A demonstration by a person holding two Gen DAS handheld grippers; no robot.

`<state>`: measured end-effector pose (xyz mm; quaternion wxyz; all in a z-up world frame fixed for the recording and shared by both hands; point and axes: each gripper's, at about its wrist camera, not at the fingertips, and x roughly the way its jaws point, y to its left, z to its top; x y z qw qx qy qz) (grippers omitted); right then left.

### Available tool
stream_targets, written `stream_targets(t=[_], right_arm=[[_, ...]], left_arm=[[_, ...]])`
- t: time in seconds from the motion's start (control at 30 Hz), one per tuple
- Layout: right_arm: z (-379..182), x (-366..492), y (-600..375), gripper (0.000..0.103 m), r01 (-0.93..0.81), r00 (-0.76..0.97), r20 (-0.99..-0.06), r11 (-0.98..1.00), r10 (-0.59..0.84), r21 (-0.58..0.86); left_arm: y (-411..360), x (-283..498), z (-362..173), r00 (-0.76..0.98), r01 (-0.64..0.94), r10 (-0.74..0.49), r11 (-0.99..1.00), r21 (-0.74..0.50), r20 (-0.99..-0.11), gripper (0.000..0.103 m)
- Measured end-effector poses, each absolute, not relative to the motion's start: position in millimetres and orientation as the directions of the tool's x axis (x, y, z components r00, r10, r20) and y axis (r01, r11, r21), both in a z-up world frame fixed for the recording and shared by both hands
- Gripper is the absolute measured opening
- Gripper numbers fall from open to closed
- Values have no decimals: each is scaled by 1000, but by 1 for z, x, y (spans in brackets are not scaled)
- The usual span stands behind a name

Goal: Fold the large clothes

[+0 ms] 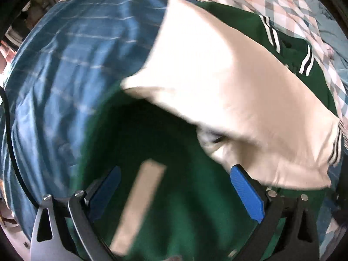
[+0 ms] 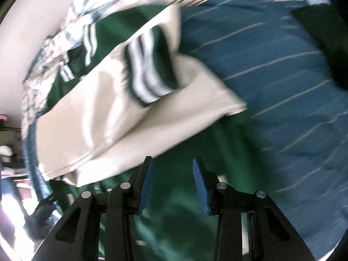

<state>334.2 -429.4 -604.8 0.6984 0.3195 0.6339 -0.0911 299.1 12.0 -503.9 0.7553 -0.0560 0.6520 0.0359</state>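
Left gripper points straight down over the green jacket, fingers spread, nothing between. Right gripper tilts steeply down, fingers parted, empty. Cream sleeves folded across.

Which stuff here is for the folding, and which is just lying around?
For the folding:
- green jacket
- its cream sleeves
- left gripper
- right gripper

Just lying around:
- blue striped sheet
- checked blanket
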Motion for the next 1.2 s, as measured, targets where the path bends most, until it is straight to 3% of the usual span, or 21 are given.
stream_targets(t=[0.07, 0.1, 0.13, 0.2, 0.4, 0.43, 0.47, 0.5, 0.53, 0.87, 0.97, 1.1, 1.2], right_arm=[[-633, 348, -383, 40, 556, 209, -912, 724, 353, 408], [-639, 353, -376, 46, 564, 231, -885, 685, 404, 460], [-649, 359, -366, 63, 572, 257, -852, 639, 456, 515], [-664, 365, -359, 79, 587, 332, -770, 519, 545, 621], [-711, 395, -359, 79, 701, 348, -763, 389, 544, 597], [-714, 398, -359, 73, 711, 375, -758, 360, 534, 605], [-713, 403, -357, 60, 707, 408, -756, 346, 511, 616], [-710, 407, -355, 23, 699, 419, -761, 358, 495, 619], [-705, 411, -353, 13, 690, 424, -765, 374, 485, 619], [-570, 441, -328, 7, 459, 644, -688, 551, 334, 697], [-535, 435, -337, 6, 439, 683, -665, 558, 301, 704], [-518, 434, -338, 6, 429, 691, -657, 561, 302, 708], [-533, 423, -340, 6, 459, 646, -712, 605, 275, 650]], left_arm=[[5, 314, -526, 144, -161, 54, 987, 30, -988, 103], [6, 319, -534, 138, -175, 84, 983, 59, -987, 103], [9, 323, -541, 130, -190, 87, 980, 61, -988, 103], [23, 326, -547, 125, -231, 54, 973, 23, -991, 103], [47, 322, -535, 147, -239, 65, 971, 28, -987, 103], [47, 322, -535, 146, -242, 63, 970, 26, -987, 103], [51, 321, -533, 148, -247, 62, 969, 24, -987, 103], [53, 320, -532, 151, -253, 63, 967, 23, -986, 103], [51, 321, -530, 155, -255, 64, 967, 22, -986, 103], [49, 305, -512, 173, -306, 70, 952, 14, -982, 103], [65, 320, -516, 181, -368, 143, 927, 68, -973, 103], [99, 328, -518, 164, -489, 106, 872, 13, -981, 103], [111, 325, -518, 158, -502, 109, 864, 15, -981, 103]])
